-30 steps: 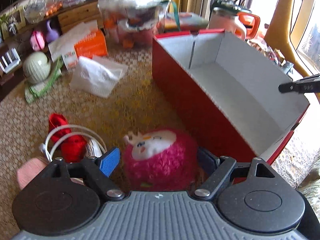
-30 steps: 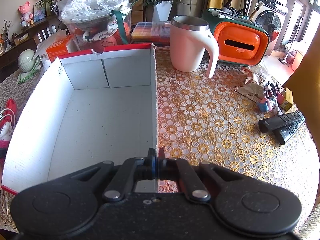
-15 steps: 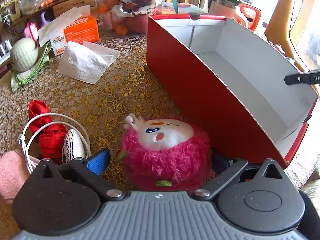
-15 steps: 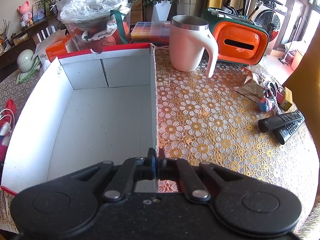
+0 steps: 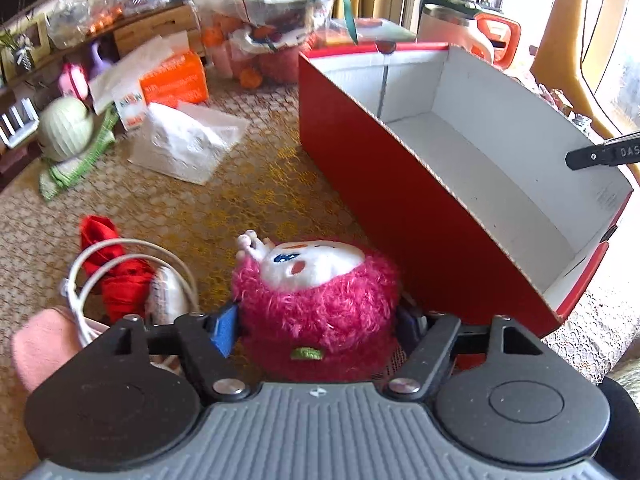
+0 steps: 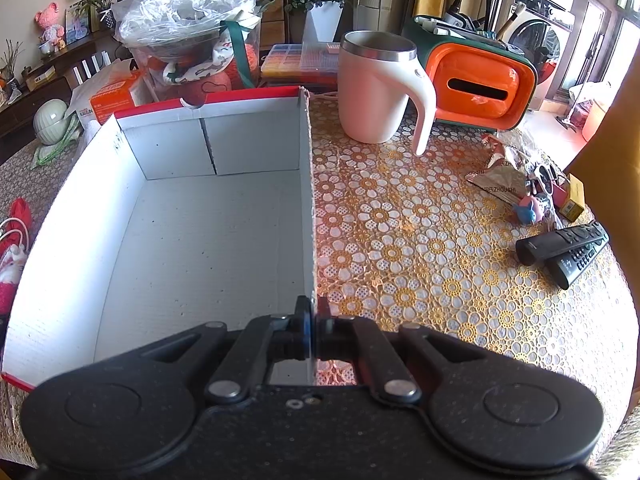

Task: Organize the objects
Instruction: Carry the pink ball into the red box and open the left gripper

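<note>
The surface (image 6: 420,232) under everything wears a lace cloth of gold flowers. On it stands the red box (image 5: 400,200), white inside and open at the top, its floor bare. My right gripper (image 6: 313,322) has its jaws pressed together on the thin right wall of that box, near the corner closest to me. Beyond that wall a pink mug (image 6: 376,88) with a white handle stands upright, and an orange case (image 6: 480,88) sits just behind it. Two black remotes (image 6: 564,248) lie side by side toward the right edge. My left gripper (image 5: 318,326) has its jaws clamped on the fuzzy pink toy (image 5: 320,300), white face upward, just beside the red outer wall. To its left lie a red cloth (image 5: 116,276) and a looped white cable (image 5: 84,280).
</note>
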A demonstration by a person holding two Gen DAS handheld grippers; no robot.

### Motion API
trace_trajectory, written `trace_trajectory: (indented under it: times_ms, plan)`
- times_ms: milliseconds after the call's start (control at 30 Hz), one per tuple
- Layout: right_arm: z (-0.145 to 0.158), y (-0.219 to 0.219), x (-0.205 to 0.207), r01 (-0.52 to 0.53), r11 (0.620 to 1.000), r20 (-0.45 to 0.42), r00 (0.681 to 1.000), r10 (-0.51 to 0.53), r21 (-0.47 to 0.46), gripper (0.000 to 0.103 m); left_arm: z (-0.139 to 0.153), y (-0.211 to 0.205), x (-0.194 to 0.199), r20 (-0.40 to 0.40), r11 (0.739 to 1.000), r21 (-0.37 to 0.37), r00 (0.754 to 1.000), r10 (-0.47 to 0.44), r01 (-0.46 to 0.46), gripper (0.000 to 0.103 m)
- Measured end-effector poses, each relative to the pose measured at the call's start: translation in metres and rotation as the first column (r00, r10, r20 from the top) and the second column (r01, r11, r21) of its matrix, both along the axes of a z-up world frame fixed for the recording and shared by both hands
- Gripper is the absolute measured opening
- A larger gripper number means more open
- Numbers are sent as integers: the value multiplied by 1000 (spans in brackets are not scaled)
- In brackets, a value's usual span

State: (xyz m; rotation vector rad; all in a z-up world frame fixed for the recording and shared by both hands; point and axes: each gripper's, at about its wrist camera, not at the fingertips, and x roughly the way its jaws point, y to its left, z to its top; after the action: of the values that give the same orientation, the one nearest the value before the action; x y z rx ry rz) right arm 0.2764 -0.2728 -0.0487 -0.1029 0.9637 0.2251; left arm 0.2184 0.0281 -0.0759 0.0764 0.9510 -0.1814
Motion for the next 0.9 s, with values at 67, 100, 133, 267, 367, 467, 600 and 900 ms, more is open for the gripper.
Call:
trace_trajectory:
  times_ms: [67,100,133,267,367,467,600,900]
  plan:
    - [0,0,0,-4,1000,2,1000,4,-3,2,12,3,-4,20,1000,-6,1000,8,-7,72]
    - [0,0,0,-4,1000,2,1000,4,-2,2,19,5,-6,34,1000,-11,999,7,-6,72]
    - [0,1,0,-4,1000,2,1000,4,-2,2,28,7,-7,49,1000,-15,999,6,-5,72]
    - [1,2,-1,-6,1000,3,1000,6,-2,1,67,7,-12,111,999,-41,994,-13,18,72]
    - [0,1,-1,-6,1000,3,1000,6,0,1,92,-1,-10,157,997,-60,987,-40,50,72]
    - [0,1,-1,-5,1000,1,1000,5,2,1,109,-17,-3,180,994,-75,981,-67,82,72]
    - [0,1,-1,-5,1000,1,1000,5,1,1,114,-49,9,189,988,-63,974,-127,141,72]
    - [1,-1,0,-11,1000,-1,1000,11,9,1,81,-116,41,122,970,-33,965,-233,239,72]
